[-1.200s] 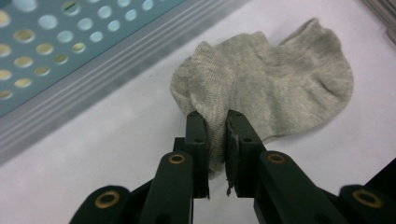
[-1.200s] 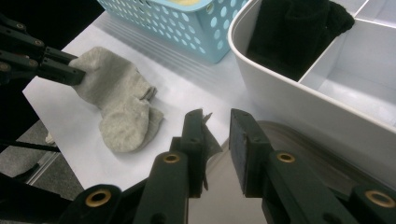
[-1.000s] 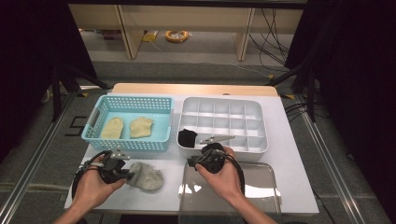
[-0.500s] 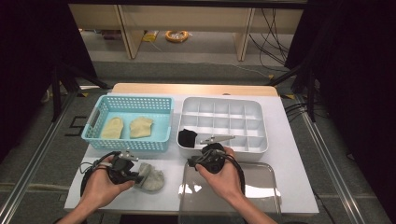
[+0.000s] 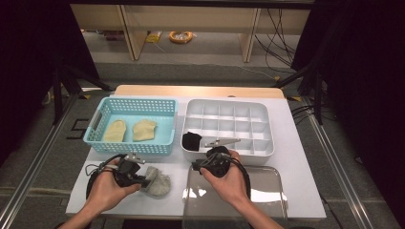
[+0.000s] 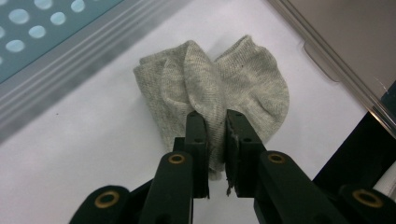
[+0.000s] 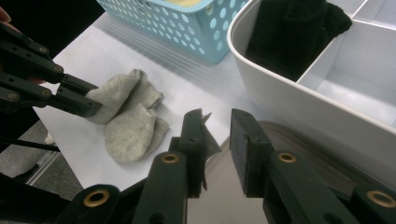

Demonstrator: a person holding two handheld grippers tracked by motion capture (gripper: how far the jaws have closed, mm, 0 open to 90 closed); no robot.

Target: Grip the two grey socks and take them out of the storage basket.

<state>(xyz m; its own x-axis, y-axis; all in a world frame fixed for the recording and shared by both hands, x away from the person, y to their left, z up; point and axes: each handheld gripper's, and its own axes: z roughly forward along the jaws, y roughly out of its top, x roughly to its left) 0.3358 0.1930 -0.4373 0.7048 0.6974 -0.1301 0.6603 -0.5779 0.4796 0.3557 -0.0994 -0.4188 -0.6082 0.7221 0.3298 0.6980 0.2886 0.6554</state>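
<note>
A folded grey sock [image 6: 210, 88] lies on the white table near its front edge, left of centre [image 5: 157, 182]. My left gripper [image 6: 215, 119] is shut on a fold at the sock's near side; the high view shows it [image 5: 142, 178] at the sock's left edge. The right gripper view shows the same grip [image 7: 95, 99] on the grey sock [image 7: 130, 121]. My right gripper [image 7: 219, 116] stands open with nothing between its jaws, low over the left rim of a clear tray [image 7: 243, 205]. In the high view it [image 5: 196, 166] is in front of the white organizer.
A white compartment organizer [image 5: 260, 145] holds a black sock [image 5: 192, 141] in its front left cell. A blue basket [image 5: 129, 148] at the left holds two yellow socks [image 5: 114, 130]. The clear tray [image 5: 267, 191] lies at the front right.
My left gripper and the grey sock have shifted a little to the right. The right hand has stayed where it was.
</note>
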